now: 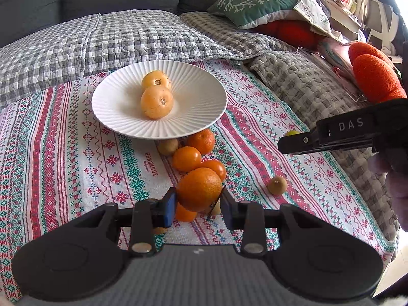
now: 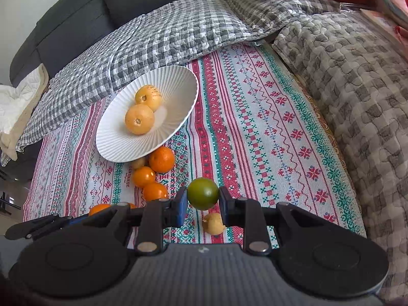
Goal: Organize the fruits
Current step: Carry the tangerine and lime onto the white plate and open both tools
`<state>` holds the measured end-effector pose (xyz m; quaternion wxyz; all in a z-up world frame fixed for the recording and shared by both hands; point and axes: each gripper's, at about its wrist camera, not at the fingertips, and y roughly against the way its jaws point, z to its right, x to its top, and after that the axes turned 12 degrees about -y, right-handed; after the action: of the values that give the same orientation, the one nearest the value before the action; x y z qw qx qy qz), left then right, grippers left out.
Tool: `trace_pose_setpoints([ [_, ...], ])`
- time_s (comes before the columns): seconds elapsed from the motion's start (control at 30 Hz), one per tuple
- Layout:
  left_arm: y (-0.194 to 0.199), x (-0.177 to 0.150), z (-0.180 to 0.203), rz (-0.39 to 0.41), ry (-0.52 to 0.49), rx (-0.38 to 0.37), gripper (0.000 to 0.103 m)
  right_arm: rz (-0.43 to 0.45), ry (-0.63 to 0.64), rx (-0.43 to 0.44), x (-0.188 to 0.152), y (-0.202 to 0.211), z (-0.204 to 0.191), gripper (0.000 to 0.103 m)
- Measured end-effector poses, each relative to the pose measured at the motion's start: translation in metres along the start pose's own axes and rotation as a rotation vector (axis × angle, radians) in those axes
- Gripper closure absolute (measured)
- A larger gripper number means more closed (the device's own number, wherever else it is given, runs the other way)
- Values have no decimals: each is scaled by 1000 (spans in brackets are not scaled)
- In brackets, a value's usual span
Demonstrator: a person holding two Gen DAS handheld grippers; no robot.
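- Left wrist view: the left tool (image 1: pixel 197 205) is clenched on a large orange (image 1: pixel 199 188), its blue pads pressed to the pebbled rind on either side. The fruit looks lifted above the patterned woven cloth (image 1: pixel 63 153), though that is hard to confirm. Beyond it a row of smaller oranges (image 1: pixel 187 158) runs to the rim of a white ribbed plate (image 1: pixel 199 97), which holds two smooth yellow fruits (image 1: pixel 156 101). A small brown fruit (image 1: pixel 277 185) lies apart to the right.
- Risk here: the round, firm orange could roll out of the flat pads (the grip sits near its lower half) and knock the row beneath it.
- Right wrist view: the right tool (image 2: pixel 202 204) grasps a glossy green fruit (image 2: pixel 203 193) above the cloth, with a pale yellowish fruit (image 2: pixel 213 223) below it.
- Risk here: the plate appears to rest tilted on soft bedding, so a fruit dropped in could rock it or roll off.
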<state>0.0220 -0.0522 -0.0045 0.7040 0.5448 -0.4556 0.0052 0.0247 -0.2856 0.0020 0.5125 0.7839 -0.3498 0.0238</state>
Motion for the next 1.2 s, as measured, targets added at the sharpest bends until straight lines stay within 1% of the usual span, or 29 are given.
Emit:
trace_pose_setpoints([
  [0.13,2,13,-10,29,34,25,80,23,-4,42,6,-2,-12,80],
  [0.37,-3,43,-35,74,87,103,80,75,1,98,21,-12,-30,80],
  [0.53,-15,56,-50,76,52,148,80,125,19,107,33,-28,-39,80],
  [0.7,-30,67,-68,62,59,176,80,152,39,89,40,-45,-45,80],
  [0.87,-45,74,-82,64,64,162,80,157,63,75,43,-65,-50,80],
  [1.03,-62,81,-92,51,49,167,79,161,132,27,38,-80,-57,80],
  [1.2,-77,84,-95,30,6,164,79,176,219,-20,31,-86,-65,80],
])
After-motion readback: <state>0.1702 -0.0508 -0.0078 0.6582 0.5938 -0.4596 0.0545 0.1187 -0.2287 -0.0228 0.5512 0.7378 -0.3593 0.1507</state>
